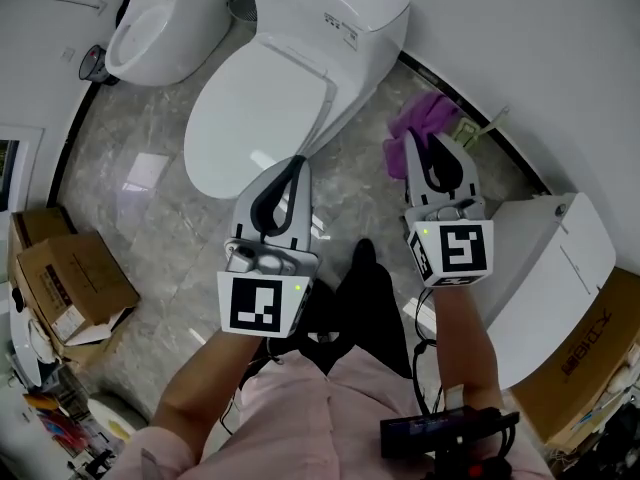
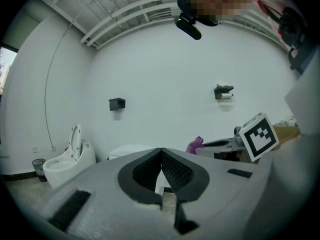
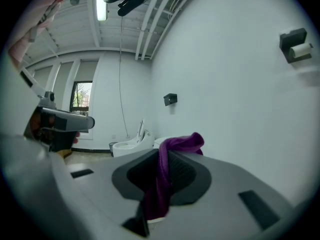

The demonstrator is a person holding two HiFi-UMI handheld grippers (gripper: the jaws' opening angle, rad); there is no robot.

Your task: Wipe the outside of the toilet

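The grey stone floor (image 1: 150,168) carries the toilet (image 1: 290,78) at its far edge, tank towards the wall and lid closed. A second toilet (image 1: 160,18) with its seat raised stands in the far left corner, and a third white fixture (image 1: 560,268) stands at the right edge. Cardboard boxes (image 1: 70,283) sit along the left edge, and another box (image 1: 600,348) is at the near right corner. The left gripper (image 1: 296,168) hangs over the near right edge of the toilet lid. Its fingers (image 2: 150,166) are closed tip to tip with nothing between them, and whether they touch the lid cannot be told. The right gripper (image 1: 425,143) is just right of the toilet, near the dark strip at the foot of the wall. Its fingers (image 3: 187,171) are clamped on a purple cloth (image 3: 172,149), which bunches above the tips and trails down between the pads. A small bin (image 1: 92,61) stands by the second toilet.
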